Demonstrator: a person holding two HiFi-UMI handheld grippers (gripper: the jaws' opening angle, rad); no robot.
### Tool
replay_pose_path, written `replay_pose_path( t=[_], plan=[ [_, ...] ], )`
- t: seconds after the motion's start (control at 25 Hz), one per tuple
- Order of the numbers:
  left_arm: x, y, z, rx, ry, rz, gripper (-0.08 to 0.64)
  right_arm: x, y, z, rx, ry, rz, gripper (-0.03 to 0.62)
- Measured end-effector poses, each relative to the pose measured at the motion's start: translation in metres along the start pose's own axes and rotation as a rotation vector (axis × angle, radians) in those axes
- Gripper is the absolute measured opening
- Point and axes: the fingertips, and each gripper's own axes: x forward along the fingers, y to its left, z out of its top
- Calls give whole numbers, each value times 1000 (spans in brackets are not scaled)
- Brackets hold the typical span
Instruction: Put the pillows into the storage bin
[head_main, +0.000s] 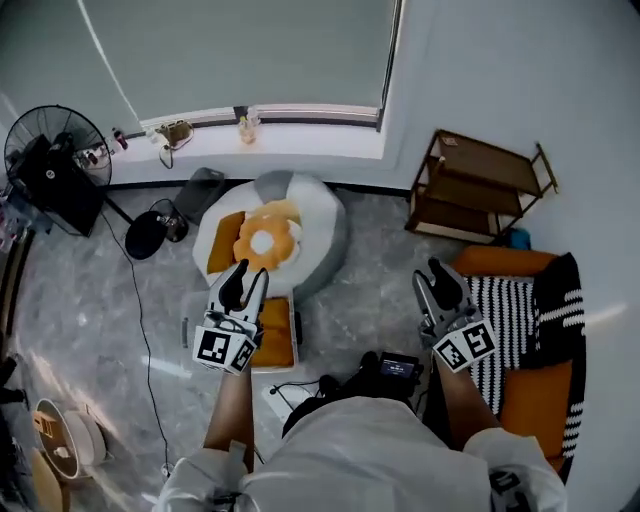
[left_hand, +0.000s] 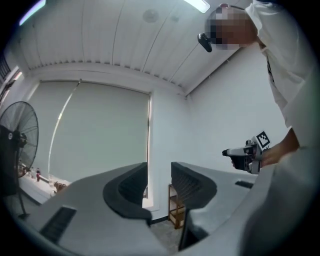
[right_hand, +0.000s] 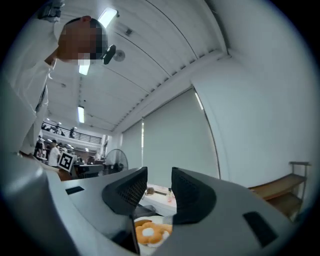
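A flower-shaped yellow and white pillow (head_main: 265, 240) and an orange pillow (head_main: 225, 243) lie on a grey and white beanbag (head_main: 320, 215). The flower pillow (right_hand: 149, 233) also shows low in the right gripper view. In front of the beanbag a small white storage bin (head_main: 294, 338) holds an orange pillow (head_main: 273, 335), partly hidden behind my left gripper (head_main: 245, 275). That left gripper (left_hand: 159, 176) is raised, roughly level and open, with nothing between its fingers. My right gripper (head_main: 440, 278) hangs apart to the right, beside the sofa. The right gripper (right_hand: 159, 182) is open and empty too.
A sofa (head_main: 530, 400) with orange cushions and a black and white striped throw (head_main: 520, 305) stands at the right. A wooden shelf (head_main: 478, 188) is at the back right, a standing fan (head_main: 55, 160) at the left. Cables and a dark device (head_main: 395, 368) lie on the floor by my feet.
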Motion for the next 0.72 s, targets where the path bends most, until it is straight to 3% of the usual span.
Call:
replay_pose_path(
  t=[0.24, 0.48, 0.72],
  plan=[
    [82, -85, -2, -24, 11, -158, 140, -85, -79, 26, -73, -30, -255, 167],
    [157, -224, -1, -41, -5, -429, 141, -196, -135, 51, -98, -78, -447, 169],
    [203, -364, -5, -98, 15, -595, 141, -338, -192, 68, -85, -100, -647, 169]
  ],
)
